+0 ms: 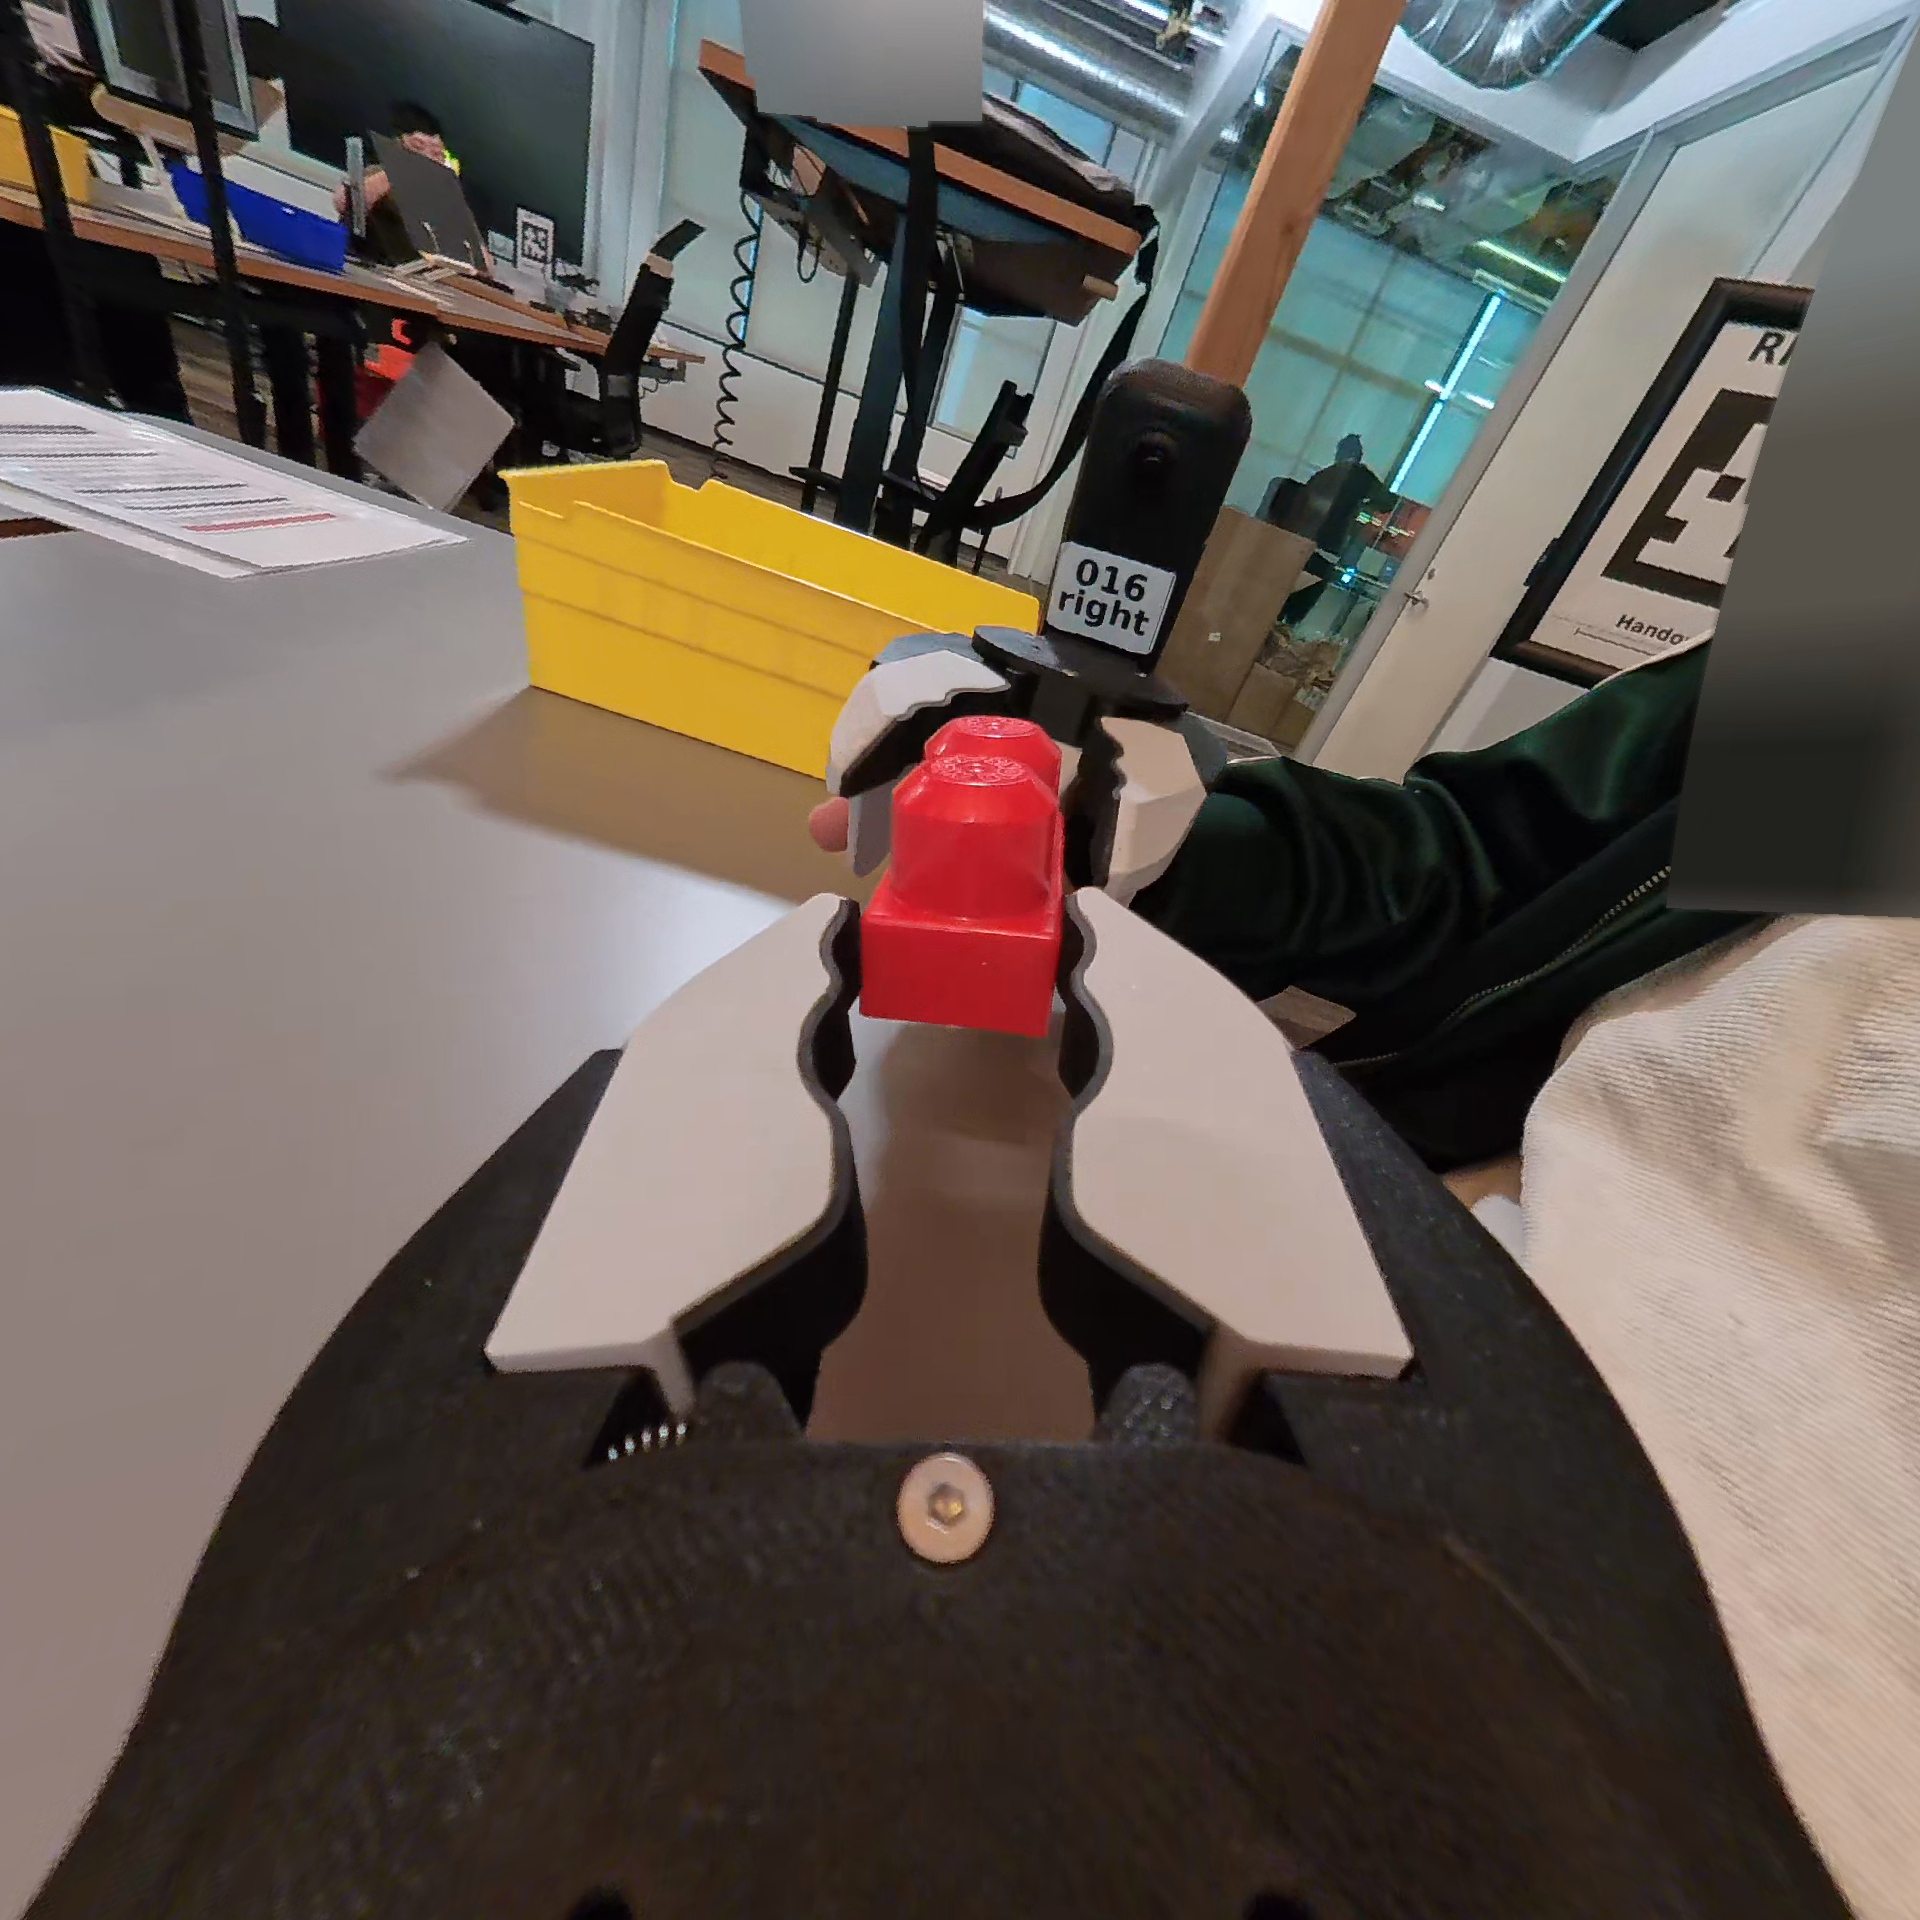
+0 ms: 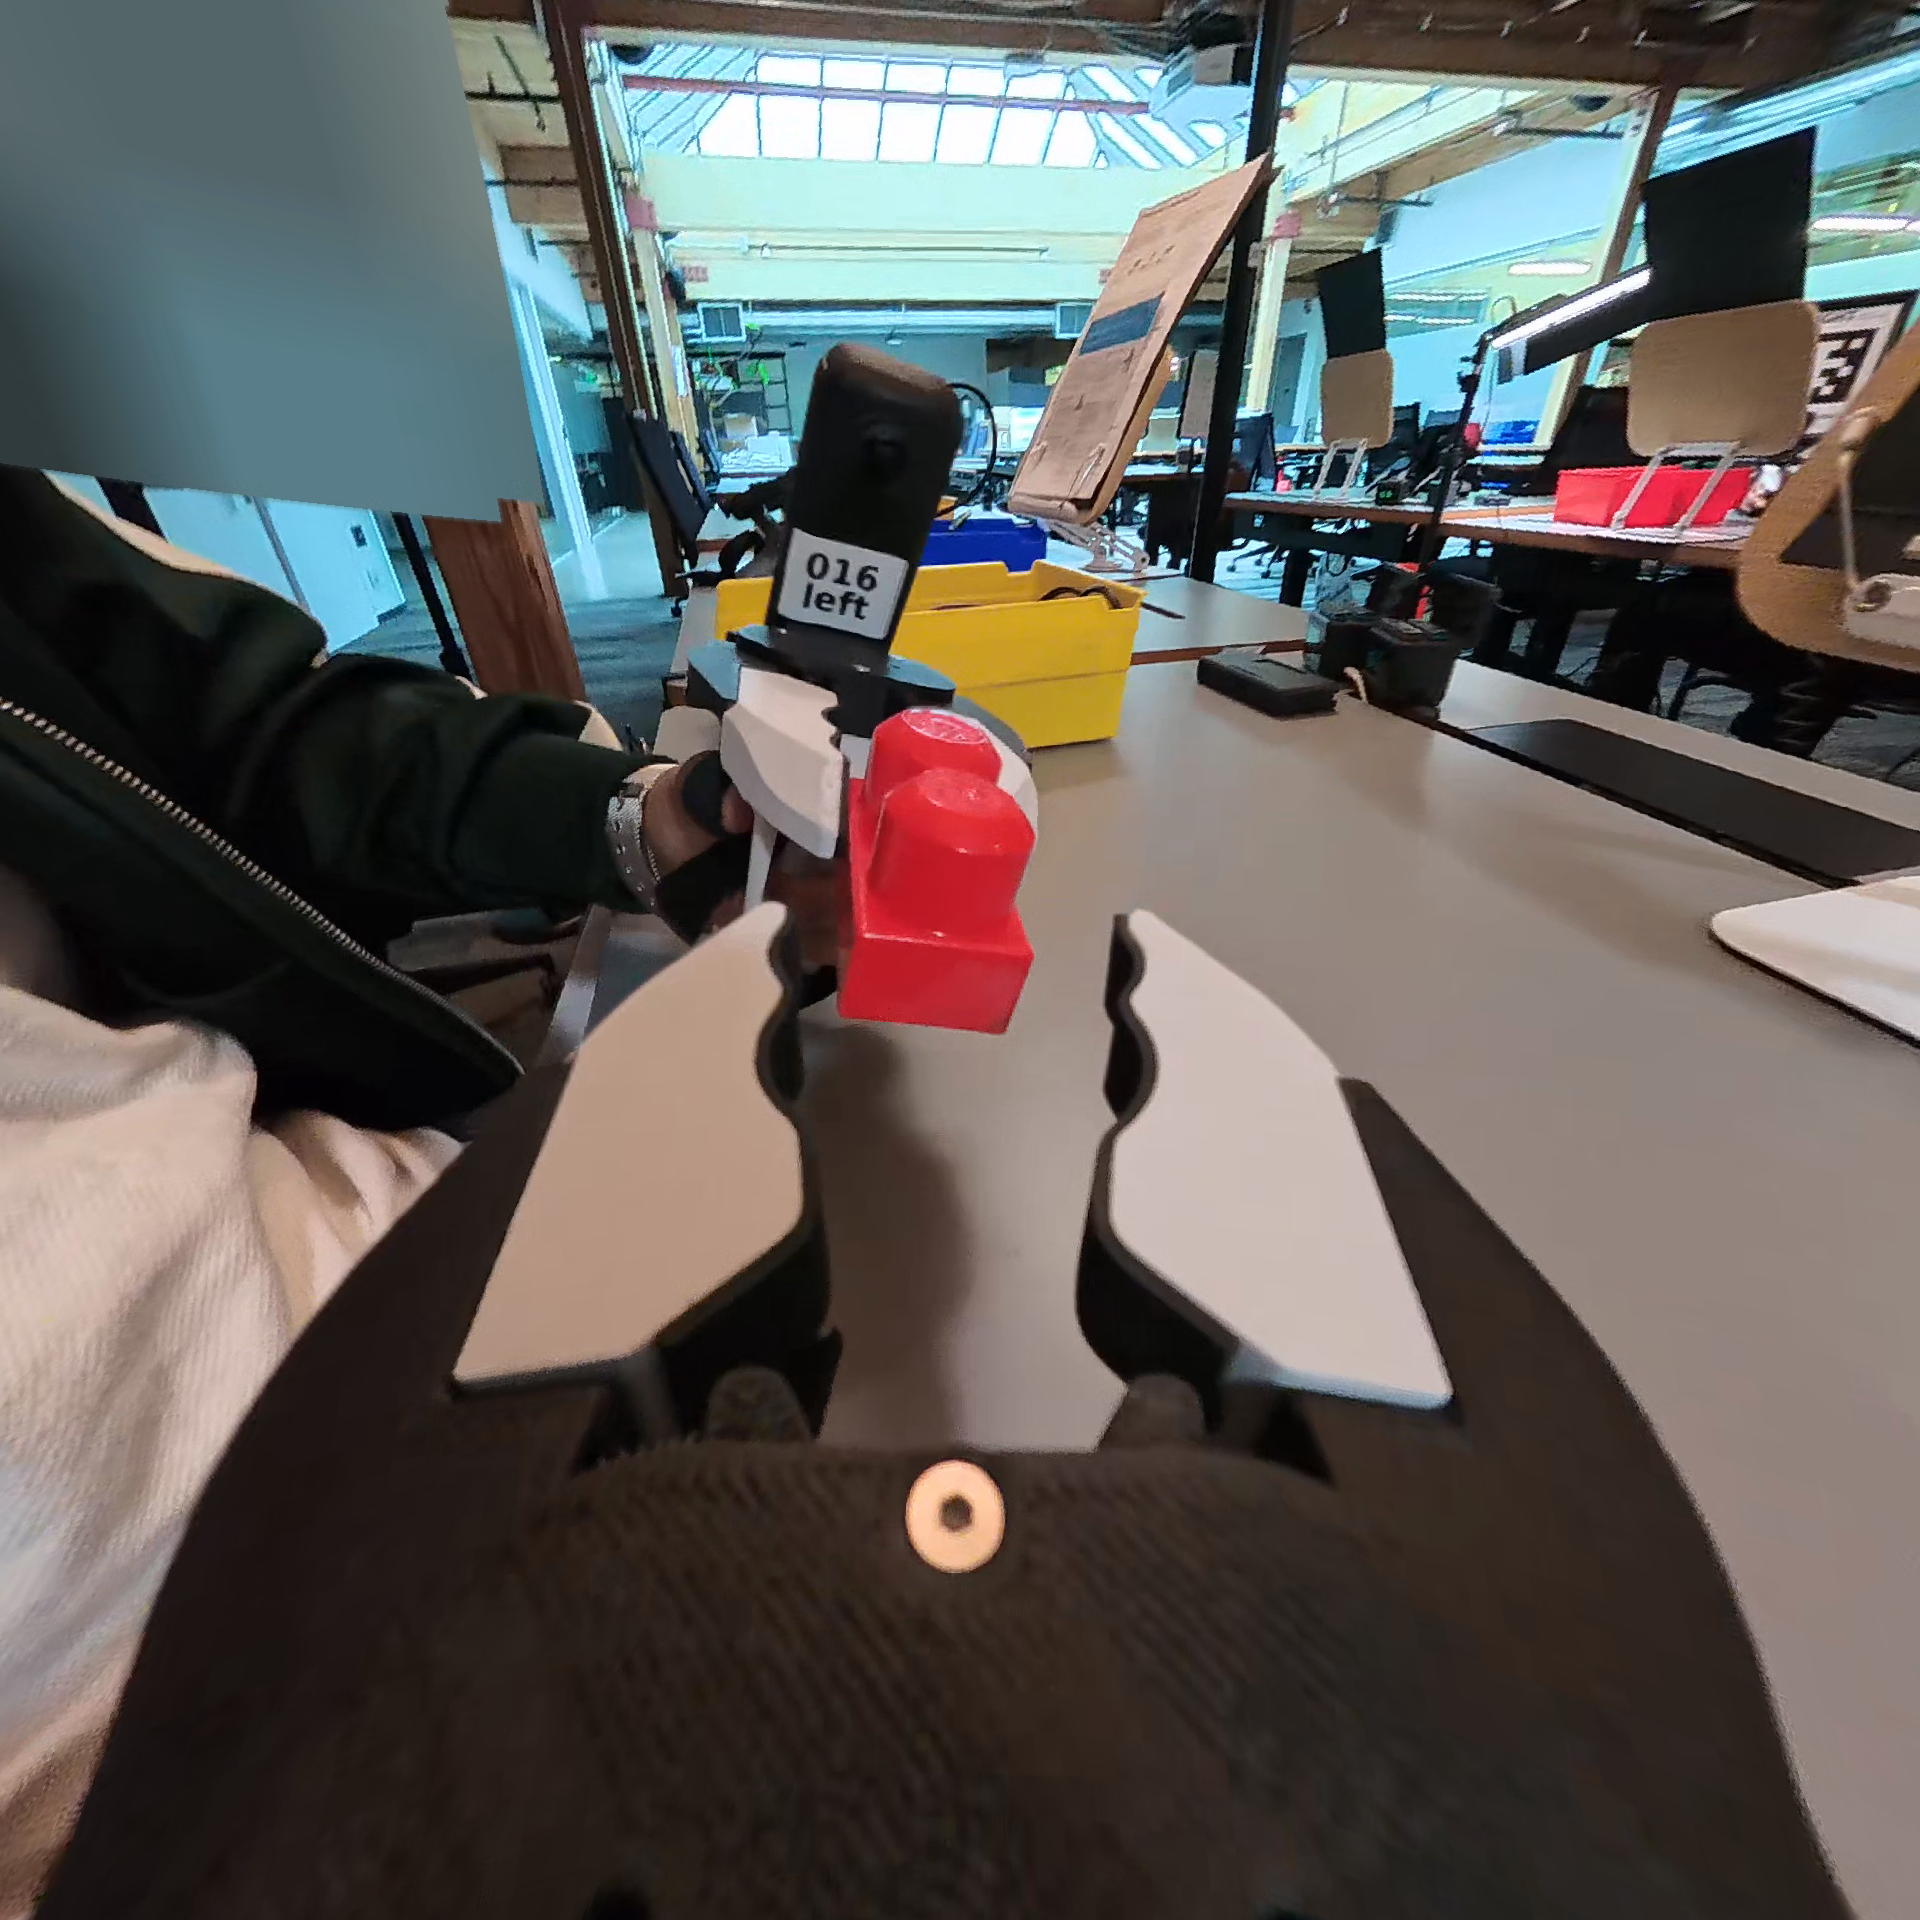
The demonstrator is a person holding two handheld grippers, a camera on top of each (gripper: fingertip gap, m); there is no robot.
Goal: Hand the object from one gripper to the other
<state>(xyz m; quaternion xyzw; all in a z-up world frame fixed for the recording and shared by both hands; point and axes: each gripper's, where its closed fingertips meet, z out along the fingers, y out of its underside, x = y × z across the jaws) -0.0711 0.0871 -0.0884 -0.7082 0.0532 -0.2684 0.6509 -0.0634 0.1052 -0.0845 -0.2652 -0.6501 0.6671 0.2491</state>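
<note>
A red two-stud brick (image 1: 961,940) is held above the grey table (image 1: 260,935). My left gripper (image 1: 961,920) is shut on its near end. My right gripper (image 1: 1003,795) faces it from the far side, its jaws spread on either side of the brick's far end. In the right wrist view my right gripper (image 2: 951,935) is open, with the brick (image 2: 935,935) between its fingertips, nearer the left finger (image 2: 727,997). The left gripper (image 2: 904,790) grips the brick's far end there.
A yellow bin (image 1: 707,603) stands on the table behind the grippers and also shows in the right wrist view (image 2: 1039,644). A printed sheet (image 1: 187,488) lies at far left. A black box (image 2: 1262,681) and a white pad (image 2: 1829,956) lie to the right. A dark green sleeve (image 1: 1403,862) reaches in. My left and right fingertips are right by each other.
</note>
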